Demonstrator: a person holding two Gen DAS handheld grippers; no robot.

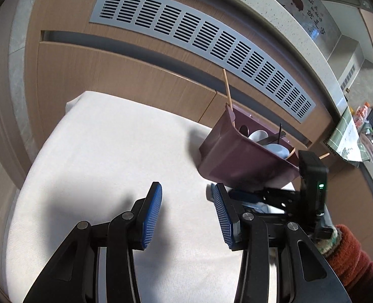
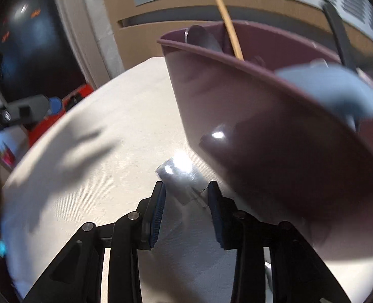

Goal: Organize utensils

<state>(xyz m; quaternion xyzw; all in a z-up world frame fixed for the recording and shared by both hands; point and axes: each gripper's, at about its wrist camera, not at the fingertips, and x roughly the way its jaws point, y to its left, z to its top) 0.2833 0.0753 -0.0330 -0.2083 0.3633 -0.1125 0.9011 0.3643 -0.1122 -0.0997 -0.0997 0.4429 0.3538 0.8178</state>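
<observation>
On the white cloth-covered table (image 1: 110,151), take the maroon bin (image 1: 239,159) as your landmark (biggest thing here). It sits toward the table's far right side, close to the wood panel with the grey vent (image 1: 199,40), and looks tilted in both views. Inside the bin: pale blue spoons (image 1: 258,135), a bamboo chopstick (image 1: 228,91) poking up above the rim, and a dark utensil (image 1: 277,139) lying across.

At the foot of the bin's near wall, a shiny flat metal piece (image 2: 178,176) lies on the cloth — probably a utensil's blade or bowl, but glare and blur hide which. That's your likely pick.

Your right gripper (image 2: 187,209) is down low just beside the bin, fingers apart, the metal piece's near end sitting between them. The pads don't look pressed on it, so not gripped yet. Your left gripper (image 1: 186,214) hangs over bare cloth on the near-left of the bin, fingers wide, nothing between them.

To do it well, I'd say: centre the right fingers across the narrow part of the metal piece, get the pads right down to the cloth, then close (it's thin and slick, so it may skid). Keep the right finger off the bin wall so you don't tip it. Bring the left in to steady the bin if it rocks.
</observation>
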